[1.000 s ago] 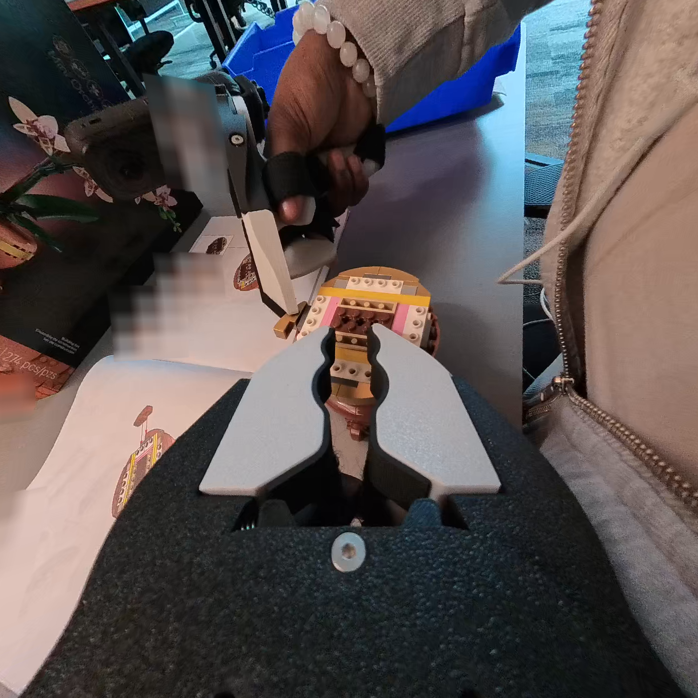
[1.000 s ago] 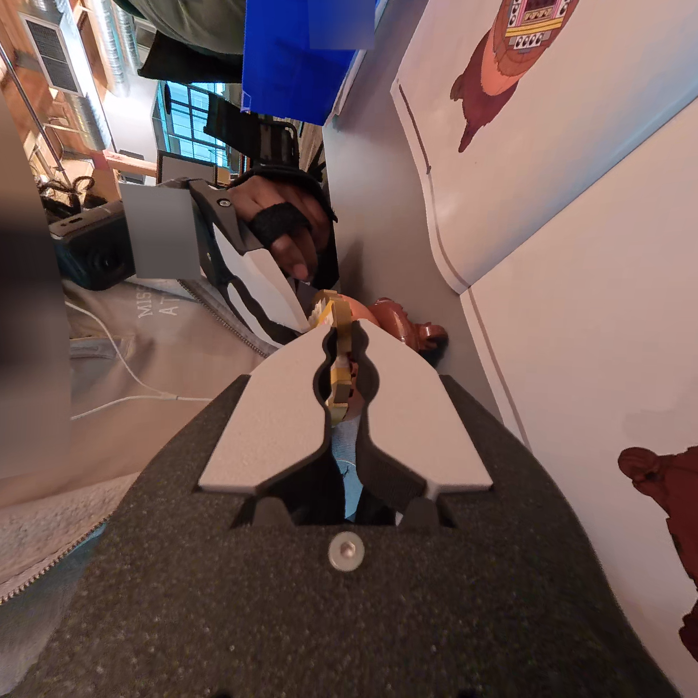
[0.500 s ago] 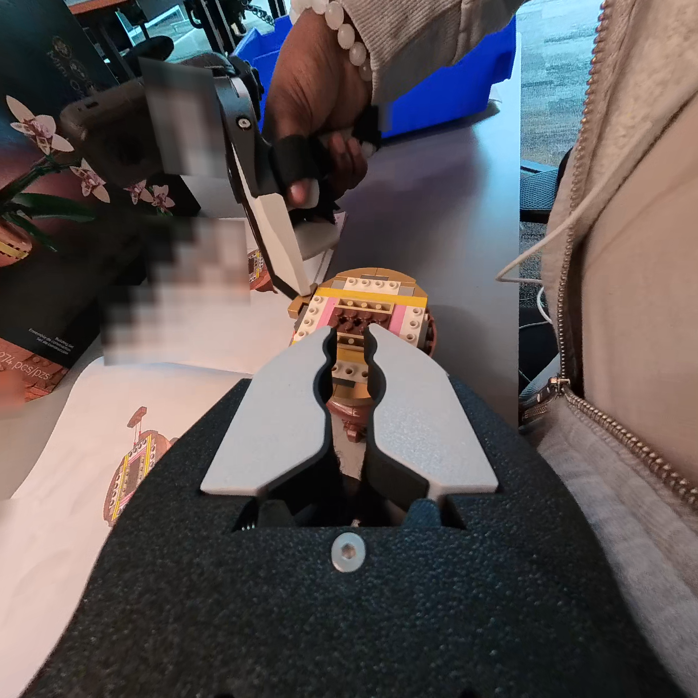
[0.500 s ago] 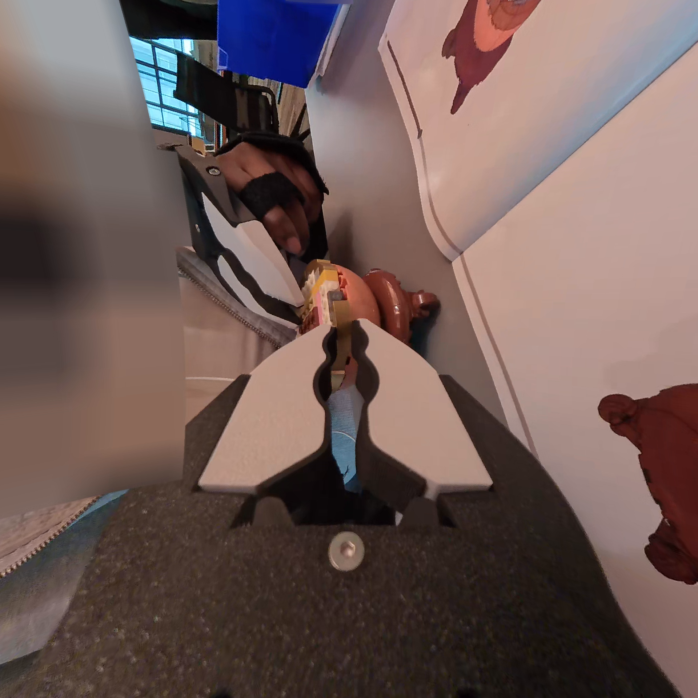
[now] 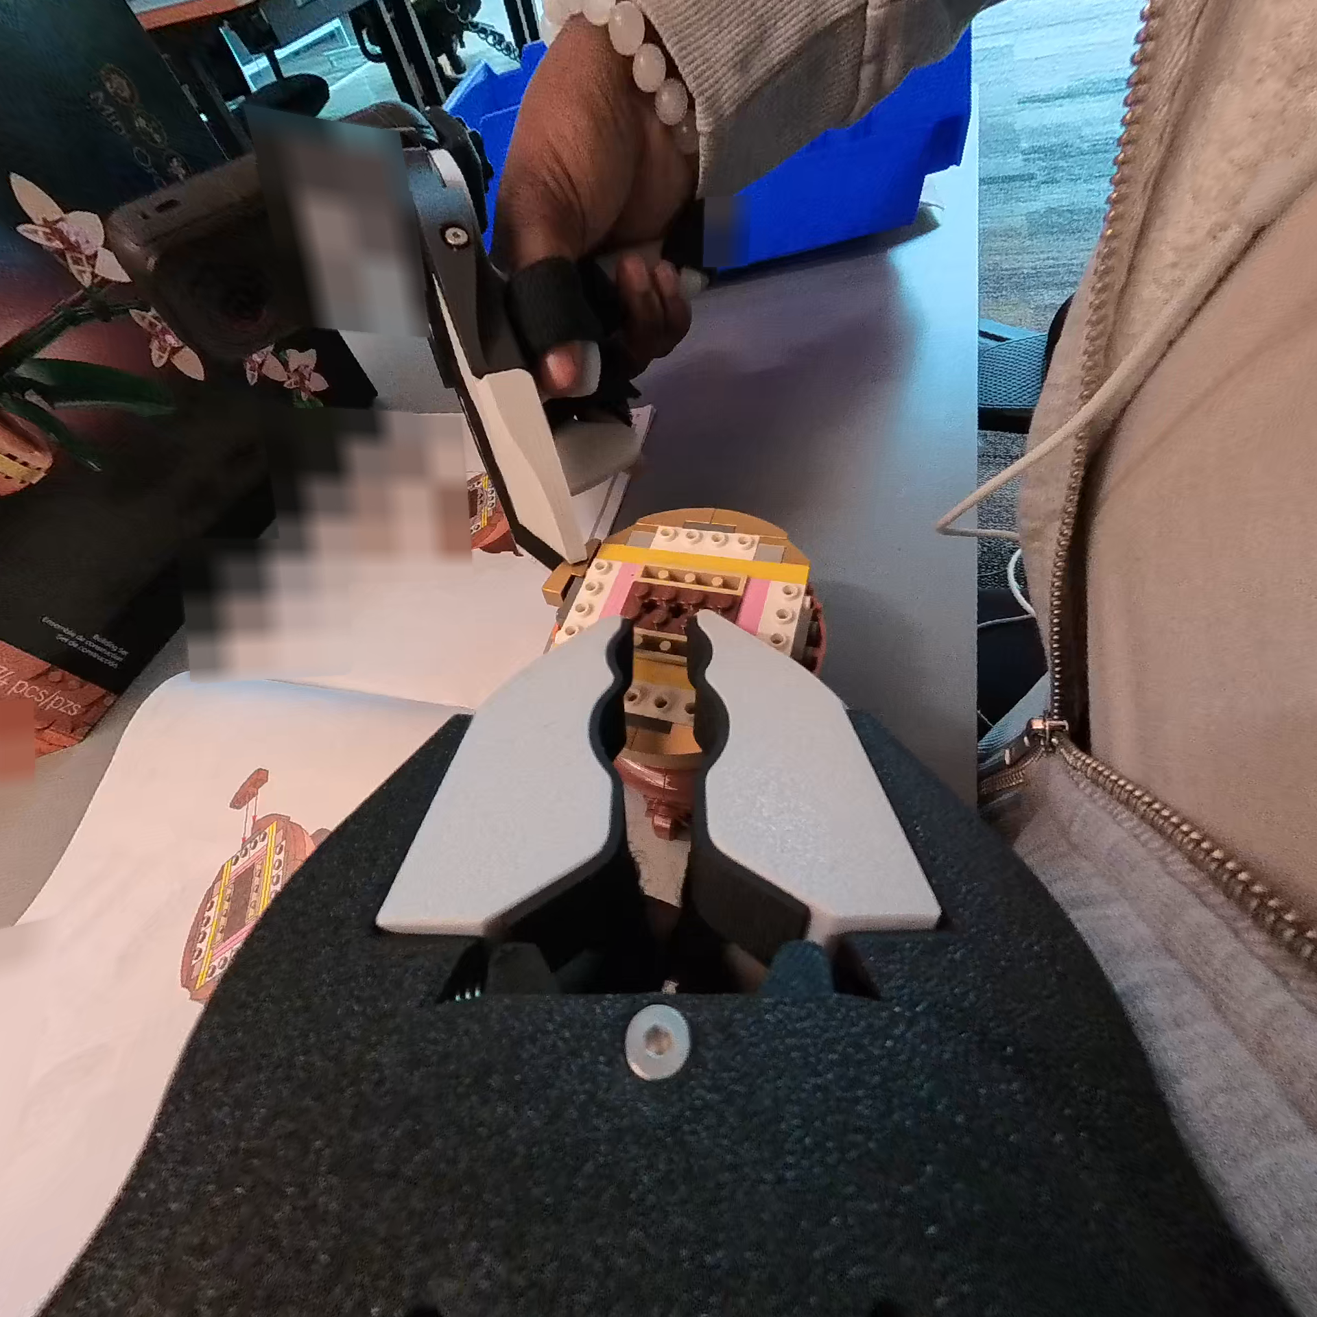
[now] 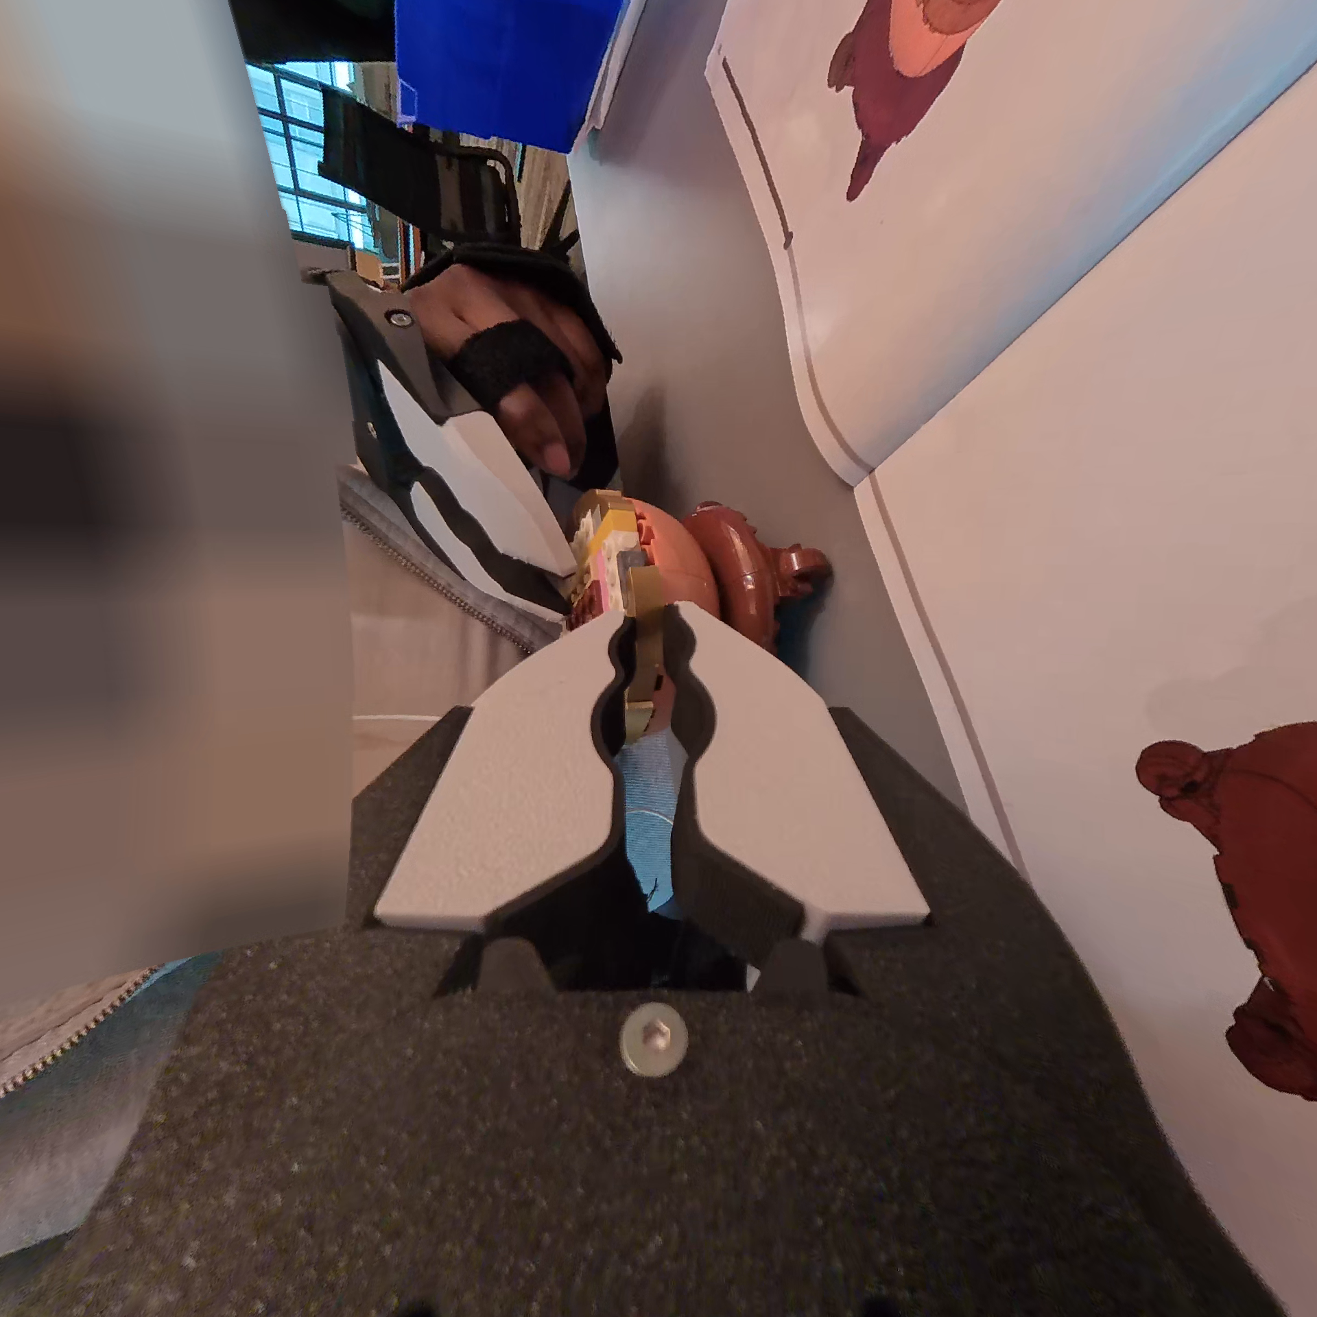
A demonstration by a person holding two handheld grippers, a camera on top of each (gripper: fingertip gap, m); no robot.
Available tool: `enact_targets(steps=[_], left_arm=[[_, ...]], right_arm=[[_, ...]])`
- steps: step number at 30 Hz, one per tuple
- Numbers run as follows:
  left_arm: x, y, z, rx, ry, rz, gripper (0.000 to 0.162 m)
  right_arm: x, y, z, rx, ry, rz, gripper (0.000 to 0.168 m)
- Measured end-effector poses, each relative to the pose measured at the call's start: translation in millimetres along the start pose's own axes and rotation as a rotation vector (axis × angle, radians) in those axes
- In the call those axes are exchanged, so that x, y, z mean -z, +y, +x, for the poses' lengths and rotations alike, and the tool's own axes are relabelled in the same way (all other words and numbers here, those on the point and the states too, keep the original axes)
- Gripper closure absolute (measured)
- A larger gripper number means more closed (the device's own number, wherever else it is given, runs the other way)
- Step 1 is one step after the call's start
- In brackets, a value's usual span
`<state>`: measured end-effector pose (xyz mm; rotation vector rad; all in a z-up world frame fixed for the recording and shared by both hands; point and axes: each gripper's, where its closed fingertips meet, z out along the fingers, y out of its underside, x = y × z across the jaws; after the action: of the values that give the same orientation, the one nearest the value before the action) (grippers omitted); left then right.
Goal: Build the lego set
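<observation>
Right gripper (image 6: 652,627) on studded gold piece (image 6: 645,663)

Round lego model (image 5: 688,591) on the grey counter (image 5: 841,399).
Tan rim, yellow, pink and white studded bricks, dark brown centre; reddish-brown rounded base (image 6: 741,570) beneath. It sits upright beside the open booklet.

Lego model (image 5: 688,606) clamped between left gripper (image 5: 660,627) fingers; right gripper (image 5: 570,552) tips closed on gold piece (image 5: 563,581) at model's edge.
</observation>
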<state>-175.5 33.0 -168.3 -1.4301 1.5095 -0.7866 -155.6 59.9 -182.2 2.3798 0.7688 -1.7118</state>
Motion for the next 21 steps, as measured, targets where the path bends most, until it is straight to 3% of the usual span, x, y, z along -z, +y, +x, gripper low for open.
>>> enact_targets(steps=[3,8,16,21], left_arm=[[0,0,-8,-0.004,-0.037,-0.006,0.136],[2,-2,-23,-0.057,-0.031,-0.038,0.078],[-5,-4,-3,0.005,0.358,-0.032,0.076],[-5,-7,1,0.043,0.522,0.025,0.087]], right_arm=[[0,0,-1,0.004,-0.002,0.002,0.161],[-1,1,-2,0.012,-0.007,0.0,0.161],[-2,2,-2,-0.017,-0.066,0.027,0.161],[-2,3,-2,-0.013,-0.081,0.034,0.161]])
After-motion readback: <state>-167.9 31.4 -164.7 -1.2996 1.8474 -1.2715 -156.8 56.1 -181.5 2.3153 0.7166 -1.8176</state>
